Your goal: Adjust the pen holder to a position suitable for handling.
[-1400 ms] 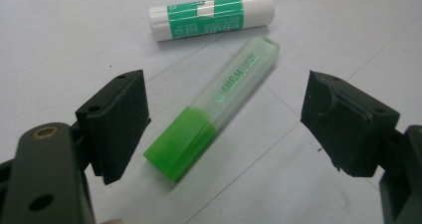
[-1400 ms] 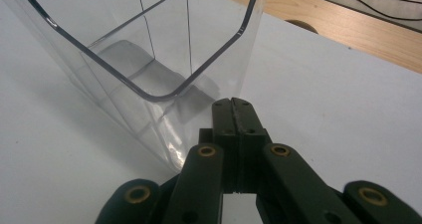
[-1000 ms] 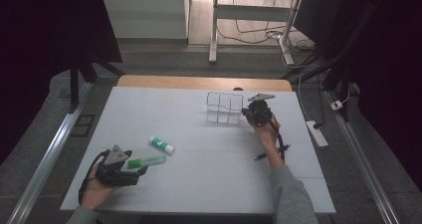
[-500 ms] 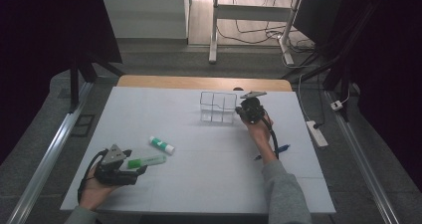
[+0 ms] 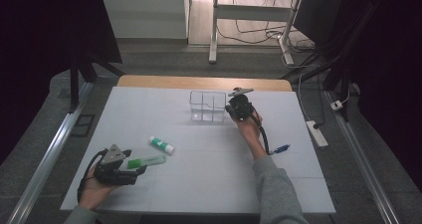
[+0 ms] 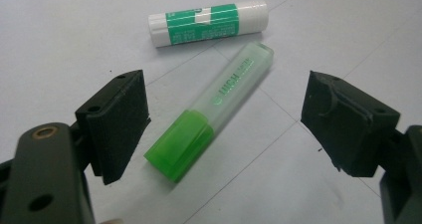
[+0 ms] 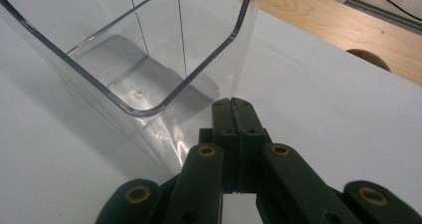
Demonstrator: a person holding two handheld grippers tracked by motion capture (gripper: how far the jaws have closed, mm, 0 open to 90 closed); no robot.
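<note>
A clear plastic organiser box (image 5: pixel 208 106) with a divider stands at the far middle of the white table (image 5: pixel 214 184). My right gripper (image 5: pixel 231 109) is shut with nothing between its jaws. Its tips (image 7: pixel 232 104) sit low against the box's right end wall (image 7: pixel 234 50). At the near left my left gripper (image 5: pixel 139 168) lies open on the table. A green highlighter (image 6: pixel 214 112) rests on the table between the pads (image 6: pixel 122 122), touching neither. Beyond it lies a green-and-white glue stick (image 6: pixel 208 23), which in the high view (image 5: pixel 161 145) is just right of the left hand.
A wooden strip (image 5: pixel 204 82) runs along the table's far edge. The right gripper's cable ends in a blue plug (image 5: pixel 281 148) on the table by the right forearm. A power strip (image 5: pixel 317 133) lies on the floor off the right edge.
The right gripper has moved left and the clear box has slid left with it. The left gripper, highlighter and glue stick have not moved.
</note>
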